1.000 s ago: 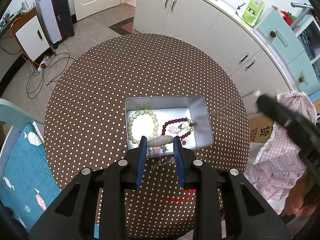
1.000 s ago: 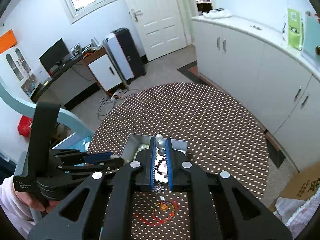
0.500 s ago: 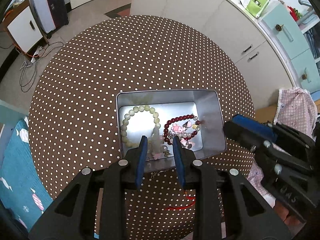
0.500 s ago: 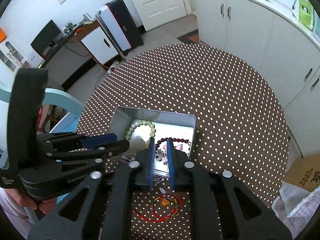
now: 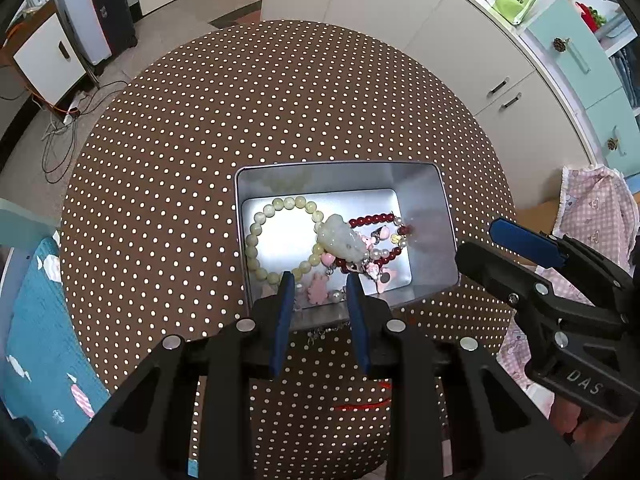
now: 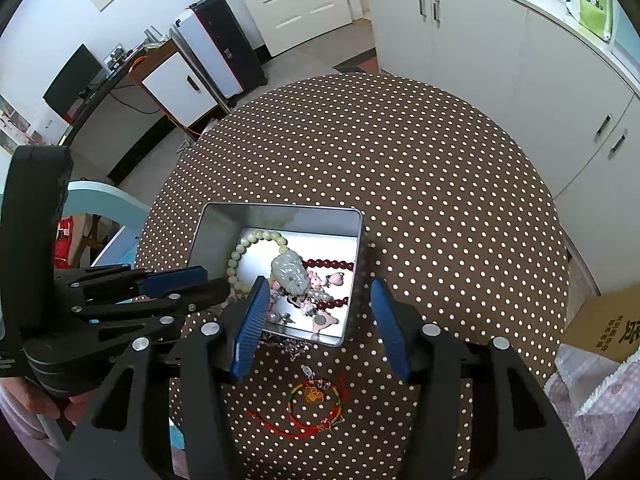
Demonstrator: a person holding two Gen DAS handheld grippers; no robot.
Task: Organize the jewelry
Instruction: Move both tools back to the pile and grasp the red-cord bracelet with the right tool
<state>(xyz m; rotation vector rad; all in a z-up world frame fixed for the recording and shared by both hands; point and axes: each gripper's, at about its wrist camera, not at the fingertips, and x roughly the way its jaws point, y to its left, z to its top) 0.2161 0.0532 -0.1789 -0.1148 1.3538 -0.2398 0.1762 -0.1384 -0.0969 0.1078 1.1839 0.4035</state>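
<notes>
An open silver tin (image 5: pixel 424 184) (image 6: pixel 224 220) sits on the polka-dot table. In it lie a pale green bead bracelet (image 5: pixel 256 232) (image 6: pixel 236 256), a dark red bead bracelet (image 5: pixel 372 220) (image 6: pixel 332 266), pink charms and a pale jade pendant (image 5: pixel 342 240) (image 6: pixel 290 272) on top. My left gripper (image 5: pixel 320 292) is open and empty above the tin's near edge. My right gripper (image 6: pixel 318 300) is open and empty over the tin's near right corner; it also shows in the left wrist view (image 5: pixel 520 240). A red cord bracelet (image 6: pixel 316 400) lies on the table in front of the tin.
A thin silver chain (image 6: pixel 288 346) lies by the tin's near wall. White cabinets (image 5: pixel 400 12) stand behind the round table (image 5: pixel 200 120). A blue chair cushion (image 5: pixel 36 340) is at the left, a cardboard box (image 6: pixel 600 328) and pink cloth (image 5: pixel 596 208) at the right.
The left gripper dropped the jade pendant into the tin and now stands open. The right gripper let go of its pearl beads, opened wide and lowered toward the tin.
</notes>
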